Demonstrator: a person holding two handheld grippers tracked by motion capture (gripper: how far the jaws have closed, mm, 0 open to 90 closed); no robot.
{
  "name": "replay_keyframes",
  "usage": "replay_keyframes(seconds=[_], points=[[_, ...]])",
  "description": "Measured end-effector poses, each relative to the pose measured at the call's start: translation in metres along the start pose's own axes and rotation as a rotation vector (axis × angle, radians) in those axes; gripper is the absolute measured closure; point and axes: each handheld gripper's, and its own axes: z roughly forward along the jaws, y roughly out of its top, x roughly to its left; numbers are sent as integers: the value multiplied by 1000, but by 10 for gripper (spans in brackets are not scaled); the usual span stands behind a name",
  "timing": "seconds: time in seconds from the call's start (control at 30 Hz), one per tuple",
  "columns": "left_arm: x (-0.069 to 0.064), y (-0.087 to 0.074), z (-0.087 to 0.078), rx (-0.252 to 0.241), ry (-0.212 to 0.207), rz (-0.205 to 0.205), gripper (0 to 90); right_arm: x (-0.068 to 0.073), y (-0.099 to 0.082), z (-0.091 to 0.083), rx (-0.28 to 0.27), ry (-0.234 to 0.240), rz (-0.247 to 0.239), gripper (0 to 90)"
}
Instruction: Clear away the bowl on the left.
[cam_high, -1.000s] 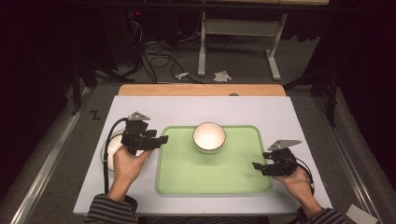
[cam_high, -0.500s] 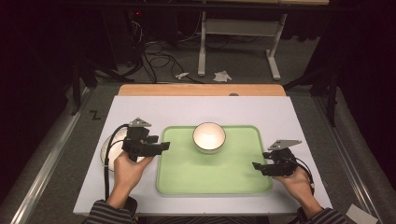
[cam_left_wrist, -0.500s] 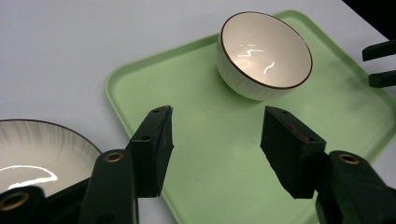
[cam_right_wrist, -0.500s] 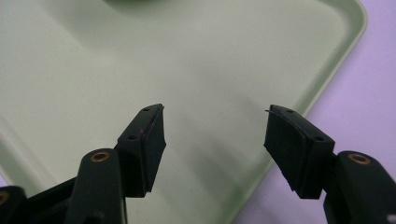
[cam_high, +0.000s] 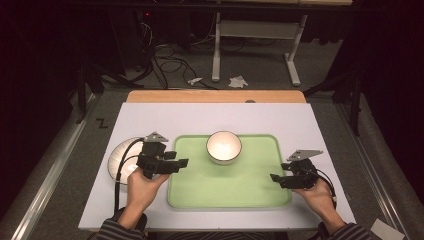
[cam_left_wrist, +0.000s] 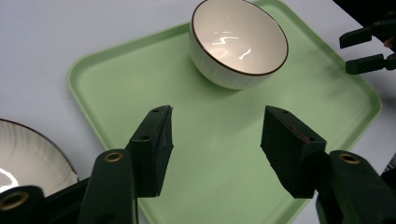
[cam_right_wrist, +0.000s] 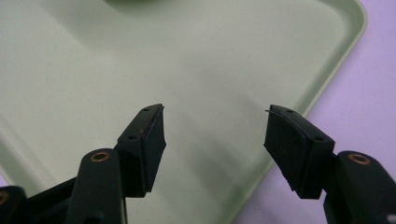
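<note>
While both claws stand spread and empty, the scene catalogues as follows, left to right.

Item 1: white ribbed ceramic plate with a dark rim (cam_high: 120, 155), flat on the white counter (cam_high: 210, 117) at nine o'clock, just outside the tray's left edge and partly under the left hand's tool.

Item 2: left claw (cam_high: 176, 163), jaws wide apart, nothing between them; in the left gripper view (cam_left_wrist: 217, 140) it looks across the tray towards the bowl. Compared with a second ago it has slid off the plate towards the tray's left rim and dropped a little, jaws unchanged in spread.

Item 3: pale green rectangular plastic tray (cam_high: 230, 192), centre of the counter.

Item 4: white ribbed ceramic bowl with a brown rim (cam_high: 224, 146), upright and empty, on the tray at twelve o'clock, touched by neither claw.

Item 5: right claw (cam_high: 278, 180), at the tray's right edge at four o'clock, jaws apart, unmoved; its own view (cam_right_wrist: 215, 135) looks over bare tray floor.

Assessment: the left claw's shift suggests an approach to the bowl or the tray rim; no grasp has begun.
</note>
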Motion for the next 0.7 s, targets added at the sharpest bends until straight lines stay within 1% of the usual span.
replay_keyframes(seconds=[0.07,0.17,0.2,0.23,0.27,0.33,0.43,0.5,0.53,0.57,0.6,0.67,0.7], points=[[-1,-2,2,11,1,7,434,0,0,0,0,0,0,394],[-2,-4,2,14,-4,0,432,0,0,-1,-1,1,3,393],[-2,-4,2,15,-3,6,432,0,0,-1,-5,1,4,393],[-3,-5,2,11,-7,-2,432,0,0,-1,-2,-2,1,393],[-3,-5,2,15,-8,3,432,0,0,-1,-3,-2,3,393],[-4,-7,4,10,-12,-4,432,0,0,-1,-2,-2,-3,393],[-5,-9,6,25,-16,2,431,0,0,0,-4,-1,-7,393],[-6,-11,9,29,-16,-1,431,0,0,0,-1,-1,-1,393],[-6,-12,9,33,-16,6,431,0,0,0,1,-2,0,393],[-7,-13,10,34,-15,3,431,0,0,0,-2,-1,-1,393],[-6,-14,11,42,-13,17,431,1,0,0,-2,0,-2,393],[-7,-16,13,45,-9,14,431,1,0,0,-1,0,0,393],[-7,-17,14,48,-6,23,431,1,0,0,-3,0,-3,393]])
